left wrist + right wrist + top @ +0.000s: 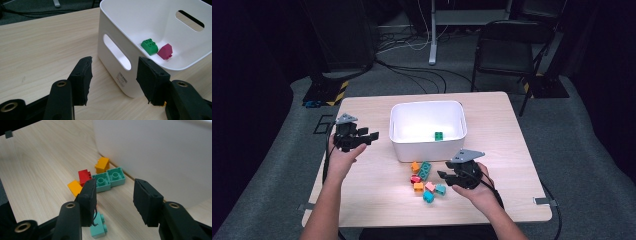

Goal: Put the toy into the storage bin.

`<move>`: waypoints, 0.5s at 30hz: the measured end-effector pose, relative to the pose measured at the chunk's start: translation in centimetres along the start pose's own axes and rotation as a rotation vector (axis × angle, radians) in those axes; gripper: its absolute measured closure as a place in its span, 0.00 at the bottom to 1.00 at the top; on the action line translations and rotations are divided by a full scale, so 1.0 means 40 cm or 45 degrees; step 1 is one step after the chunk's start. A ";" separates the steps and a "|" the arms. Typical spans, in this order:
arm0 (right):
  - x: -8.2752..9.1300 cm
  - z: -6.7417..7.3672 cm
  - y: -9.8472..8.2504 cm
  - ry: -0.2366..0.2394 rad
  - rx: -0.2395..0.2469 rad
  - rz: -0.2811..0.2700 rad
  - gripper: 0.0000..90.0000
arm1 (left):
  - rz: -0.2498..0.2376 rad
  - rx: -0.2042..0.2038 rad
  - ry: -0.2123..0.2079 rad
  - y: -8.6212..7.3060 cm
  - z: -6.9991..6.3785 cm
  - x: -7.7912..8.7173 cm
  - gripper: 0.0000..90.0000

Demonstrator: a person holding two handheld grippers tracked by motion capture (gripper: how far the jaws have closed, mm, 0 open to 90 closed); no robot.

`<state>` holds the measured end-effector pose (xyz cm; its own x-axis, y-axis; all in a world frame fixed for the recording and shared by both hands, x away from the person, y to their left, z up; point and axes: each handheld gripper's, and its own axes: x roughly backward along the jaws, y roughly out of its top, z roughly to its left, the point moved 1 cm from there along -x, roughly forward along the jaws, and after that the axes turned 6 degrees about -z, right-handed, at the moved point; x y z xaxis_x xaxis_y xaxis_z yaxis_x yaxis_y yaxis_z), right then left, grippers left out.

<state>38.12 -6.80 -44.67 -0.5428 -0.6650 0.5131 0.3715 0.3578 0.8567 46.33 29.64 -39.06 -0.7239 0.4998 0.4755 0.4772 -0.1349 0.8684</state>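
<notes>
A white bin (427,104) stands mid-table with a green brick (439,135) in it. In the left gripper view the green brick (149,46) lies beside a magenta brick (165,51) on the bin's floor. A loose heap of bricks (424,180) lies on the table in front of the bin: orange, red, teal and pink. My left gripper (373,136) hovers left of the bin, open and holding nothing (113,80). My right gripper (443,175) is open just right of the heap (115,200). A long teal brick (108,180) lies beyond its jaws, and a small teal brick (98,227) lies under the left jaw.
The bin's wall (155,152) rises close on the right in the right gripper view. A red brick (84,176) and two orange bricks (102,165) (75,187) lie around the long teal one. Beyond the table stand a black chair (507,50) and floor cables.
</notes>
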 end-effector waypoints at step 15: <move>-0.043 -0.009 -0.071 0.048 0.029 0.081 0.60 | 0.007 0.014 -0.043 0.003 -0.007 -0.023 0.50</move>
<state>38.29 -6.90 -48.00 -0.4898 -0.6643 0.5647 0.3871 0.4147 0.8235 46.92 28.93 -39.36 -0.7040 0.5278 0.4752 0.4871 -0.1282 0.8639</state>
